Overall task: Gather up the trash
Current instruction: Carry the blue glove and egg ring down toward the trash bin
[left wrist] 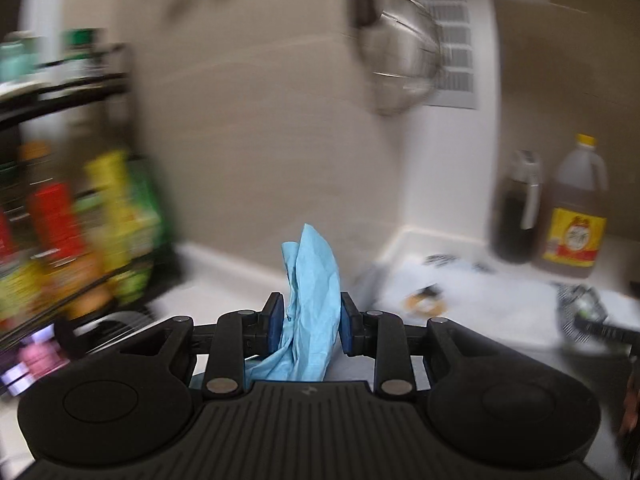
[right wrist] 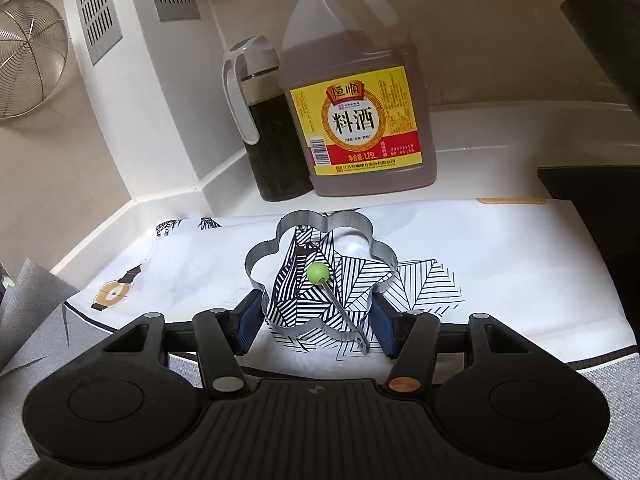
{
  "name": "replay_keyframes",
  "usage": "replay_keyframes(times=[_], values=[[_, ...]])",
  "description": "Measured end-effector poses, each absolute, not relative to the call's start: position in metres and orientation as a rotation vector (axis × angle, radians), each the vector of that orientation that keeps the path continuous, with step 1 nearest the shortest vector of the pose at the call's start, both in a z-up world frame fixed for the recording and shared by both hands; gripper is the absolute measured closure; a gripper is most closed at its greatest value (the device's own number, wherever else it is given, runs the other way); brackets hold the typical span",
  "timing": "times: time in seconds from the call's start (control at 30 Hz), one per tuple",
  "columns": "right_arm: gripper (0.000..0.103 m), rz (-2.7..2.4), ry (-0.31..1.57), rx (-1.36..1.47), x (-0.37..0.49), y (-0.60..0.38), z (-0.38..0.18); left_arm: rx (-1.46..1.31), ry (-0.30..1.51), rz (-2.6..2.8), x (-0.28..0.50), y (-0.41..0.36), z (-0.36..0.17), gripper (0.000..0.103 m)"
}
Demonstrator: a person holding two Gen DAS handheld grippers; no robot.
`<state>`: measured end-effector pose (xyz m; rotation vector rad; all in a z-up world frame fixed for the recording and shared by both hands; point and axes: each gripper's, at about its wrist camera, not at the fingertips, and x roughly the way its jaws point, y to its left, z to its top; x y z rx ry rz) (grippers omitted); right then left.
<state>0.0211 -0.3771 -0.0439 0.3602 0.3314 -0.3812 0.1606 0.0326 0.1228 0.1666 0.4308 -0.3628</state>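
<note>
The left gripper (left wrist: pixel 308 320) pinches a crumpled light-blue tissue (left wrist: pixel 310 300) between its two blue pads (left wrist: pixel 275 326), the paper standing up above the fingers and trailing down behind them toward the gripper body. This view is smeared by motion, so much of the background is blurred: a black rack (left wrist: pixel 60 92) of colourful bottles and packets stands at the left on the white counter (left wrist: pixel 224 276), a metal strainer (left wrist: pixel 400 64) hangs on the tiled wall, and farther right a dark sauce bottle (left wrist: pixel 518 208) stands just beside a big jug of amber cooking wine (left wrist: pixel 576 208). The right gripper (right wrist: pixel 316 324) has its fingers spread on either side of a flower-shaped metal ring (right wrist: pixel 320 276), which rests on a white cloth (right wrist: pixel 500 264) printed with black line patterns; whether the pads touch the ring's walls cannot be told. A thin wire handle topped with a green bead (right wrist: pixel 318 273) rises from the ring's near edge and leans over its middle. Behind the cloth, the dark sauce bottle (right wrist: pixel 268 128) touches the cooking wine jug (right wrist: pixel 356 92) in the corner of the counter, under slotted vents (right wrist: pixel 96 8) in the wall. A grey mat (right wrist: pixel 36 312) lies under the cloth at the left.
</note>
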Motion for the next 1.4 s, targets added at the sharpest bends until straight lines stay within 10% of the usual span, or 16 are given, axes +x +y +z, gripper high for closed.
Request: replay_keyframes(times=[0.5, 1.4], values=[[0.043, -0.395, 0.353, 0.32, 0.017, -0.372, -0.037, 0.048, 0.586, -0.025, -0.002, 0.217, 0.108, 0.071], [0.043, -0.092, 0.138, -0.018, -0.259, -0.254, 0.058, 0.069, 0.6, -0.203, -0.097, 0.203, 0.074, 0.071]])
